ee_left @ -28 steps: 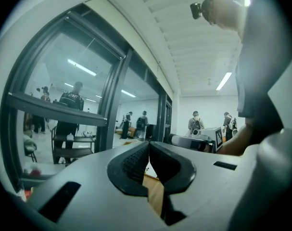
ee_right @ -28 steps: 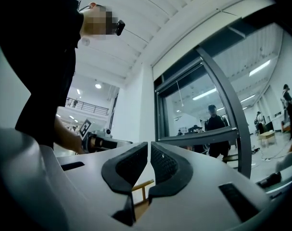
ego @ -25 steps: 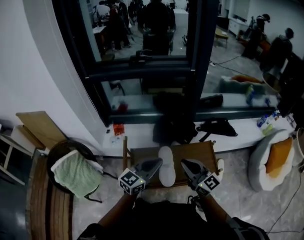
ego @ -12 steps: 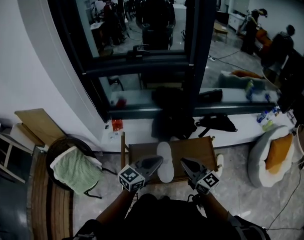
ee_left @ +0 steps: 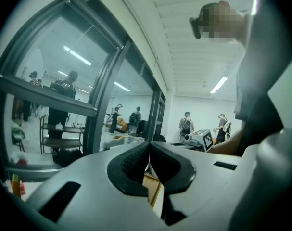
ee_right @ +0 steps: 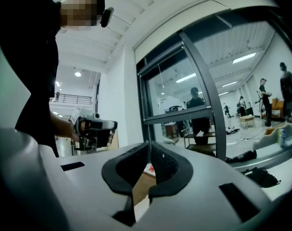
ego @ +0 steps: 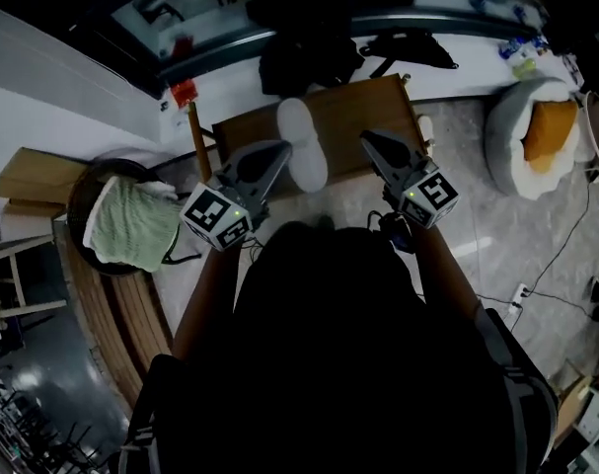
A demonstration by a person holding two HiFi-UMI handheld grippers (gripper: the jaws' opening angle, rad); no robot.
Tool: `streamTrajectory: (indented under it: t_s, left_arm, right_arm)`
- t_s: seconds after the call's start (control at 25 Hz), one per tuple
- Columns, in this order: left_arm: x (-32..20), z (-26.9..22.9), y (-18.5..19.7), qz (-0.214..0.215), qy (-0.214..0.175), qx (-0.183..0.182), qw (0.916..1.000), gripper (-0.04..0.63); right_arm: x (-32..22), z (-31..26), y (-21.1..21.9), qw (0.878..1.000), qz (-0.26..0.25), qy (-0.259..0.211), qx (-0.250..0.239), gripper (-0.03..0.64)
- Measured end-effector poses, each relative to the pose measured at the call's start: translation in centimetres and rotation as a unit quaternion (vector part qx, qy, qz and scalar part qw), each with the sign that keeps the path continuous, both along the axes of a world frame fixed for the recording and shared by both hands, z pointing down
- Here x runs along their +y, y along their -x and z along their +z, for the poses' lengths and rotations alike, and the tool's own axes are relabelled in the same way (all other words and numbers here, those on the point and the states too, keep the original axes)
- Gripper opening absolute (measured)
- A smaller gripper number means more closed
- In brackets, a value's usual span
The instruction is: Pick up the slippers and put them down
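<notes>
Left gripper (ego: 276, 150) and right gripper (ego: 367, 138) sat closed, empty; the white slipper (ego: 301, 144) seemed soft, light, best pinched at its edge.

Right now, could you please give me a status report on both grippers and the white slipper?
Left gripper shut, empty. Right gripper shut, empty. White oval slipper untouched on brown wooden table, seen between both grippers. Nothing visibly blocking it.

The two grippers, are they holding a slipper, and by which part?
Nothing is held. The left gripper and right gripper have shut, empty jaws; the white slipper lies on the wooden stand.
</notes>
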State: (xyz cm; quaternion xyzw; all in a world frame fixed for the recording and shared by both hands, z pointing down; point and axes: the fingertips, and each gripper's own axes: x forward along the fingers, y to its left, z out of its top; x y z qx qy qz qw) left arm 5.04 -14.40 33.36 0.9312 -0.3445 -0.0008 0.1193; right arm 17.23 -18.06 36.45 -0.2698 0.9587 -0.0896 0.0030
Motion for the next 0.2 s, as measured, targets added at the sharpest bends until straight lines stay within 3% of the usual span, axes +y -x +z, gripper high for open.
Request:
streamTrajectory:
  t_s: [0.2]
  left_arm:
    - [1.3,2.3,-0.1,0.001,0.017,-0.002,0.9998,0.011]
  right_arm:
    - [-0.2,3.0,-0.6,0.999,0.0,0.002,0.052,0.031]
